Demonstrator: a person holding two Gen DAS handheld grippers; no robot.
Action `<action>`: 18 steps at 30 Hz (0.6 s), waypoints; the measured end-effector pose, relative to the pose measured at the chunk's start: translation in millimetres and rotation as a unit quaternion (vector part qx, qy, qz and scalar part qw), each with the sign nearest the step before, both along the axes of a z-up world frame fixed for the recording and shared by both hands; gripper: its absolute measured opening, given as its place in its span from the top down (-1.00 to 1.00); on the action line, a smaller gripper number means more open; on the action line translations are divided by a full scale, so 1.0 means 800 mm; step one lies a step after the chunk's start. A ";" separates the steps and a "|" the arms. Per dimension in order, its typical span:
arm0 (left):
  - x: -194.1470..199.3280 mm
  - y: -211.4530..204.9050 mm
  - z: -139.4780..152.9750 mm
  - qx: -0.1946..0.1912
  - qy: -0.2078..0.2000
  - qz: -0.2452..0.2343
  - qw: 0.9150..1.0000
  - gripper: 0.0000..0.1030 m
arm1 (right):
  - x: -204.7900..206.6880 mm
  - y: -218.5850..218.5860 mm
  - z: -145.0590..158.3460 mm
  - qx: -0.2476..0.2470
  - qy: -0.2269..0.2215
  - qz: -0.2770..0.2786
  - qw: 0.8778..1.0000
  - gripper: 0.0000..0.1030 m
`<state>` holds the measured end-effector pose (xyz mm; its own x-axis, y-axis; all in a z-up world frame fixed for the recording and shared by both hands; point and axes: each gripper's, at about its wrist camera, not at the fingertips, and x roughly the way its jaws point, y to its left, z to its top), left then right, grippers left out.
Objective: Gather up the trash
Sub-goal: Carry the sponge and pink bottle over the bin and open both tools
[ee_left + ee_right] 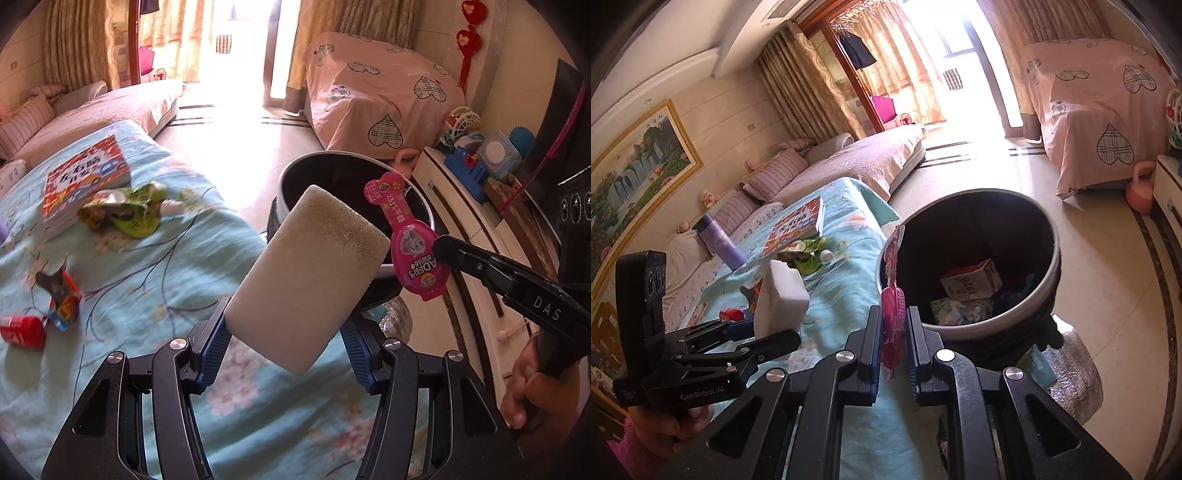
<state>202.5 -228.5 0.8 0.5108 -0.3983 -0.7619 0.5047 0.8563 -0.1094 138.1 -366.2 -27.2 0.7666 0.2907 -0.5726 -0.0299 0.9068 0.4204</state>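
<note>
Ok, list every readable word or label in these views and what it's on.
"DAS": right gripper, on its arm.
"GenRobot.AI": left gripper, on its body.
"AD": pink packet, seen upside down; the rest is too small.
Book cover: Chinese title, blurred.
Carton in bin: unreadable.

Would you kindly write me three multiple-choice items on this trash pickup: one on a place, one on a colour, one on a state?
1. Where does the red can lie?
A. on the blue bedspread
B. in the bin
C. on the book

2. What colour is the packet in the right claw?
A. green
B. pink
C. white

3. How is the left claw?
A. open and empty
B. closed on the sponge
C. closed on a bottle

Answers: 1 A, the can rests on the floral bedspread beside a torn wrapper. 2 B, the flat packet at the bin is bright pink. 3 B, both blue pads press the sponge's sides.
</note>
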 end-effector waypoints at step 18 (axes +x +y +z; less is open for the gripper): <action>0.035 -0.068 0.005 0.016 -0.002 -0.023 1.000 -0.10 | 0.031 -0.049 0.008 -0.008 -0.010 -0.032 0.999 0.77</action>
<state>230.7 -282.6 4.5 0.4952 -0.3976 -0.7724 0.5439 0.8352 -0.0812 162.8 -405.2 -21.2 0.7949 0.2327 -0.5604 0.0191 0.9135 0.4063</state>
